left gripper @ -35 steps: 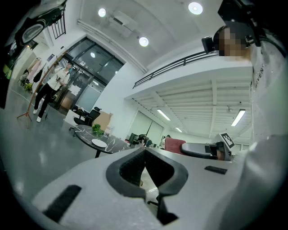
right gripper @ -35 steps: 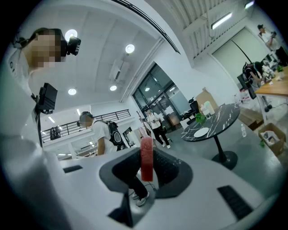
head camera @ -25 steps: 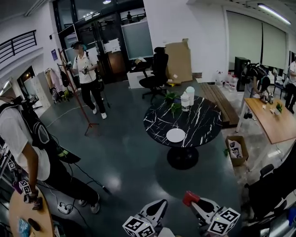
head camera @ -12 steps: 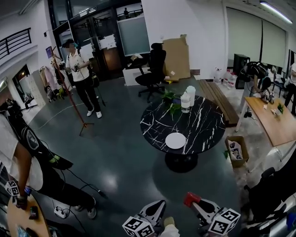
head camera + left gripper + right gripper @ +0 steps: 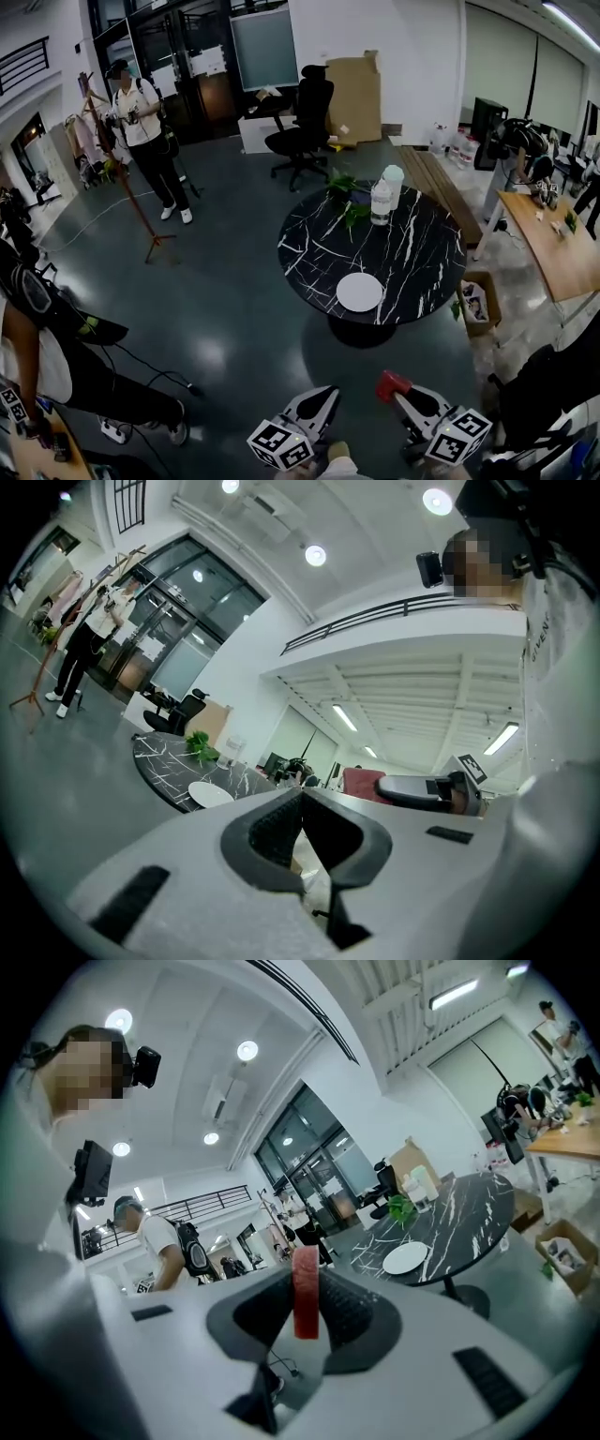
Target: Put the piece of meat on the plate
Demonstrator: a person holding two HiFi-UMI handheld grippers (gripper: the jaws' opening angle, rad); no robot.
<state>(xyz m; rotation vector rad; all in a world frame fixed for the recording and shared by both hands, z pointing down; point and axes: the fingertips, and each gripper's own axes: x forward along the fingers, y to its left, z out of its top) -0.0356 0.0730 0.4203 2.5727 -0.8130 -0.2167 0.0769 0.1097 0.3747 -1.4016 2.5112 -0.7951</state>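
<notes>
Right tongs (image 5: 305, 1305) pinching one flat red slab of meat (image 5: 305, 1279) | left tongs (image 5: 300, 806) pressed together | one round white plate (image 5: 359, 292) well ahead of both tongs, on round black marbled table (image 5: 412, 244)

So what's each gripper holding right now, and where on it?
The right gripper is clamped on the flat red piece of meat, across its broad faces, with the top end poking out. The left gripper has its jaws together and holds nothing.
</notes>
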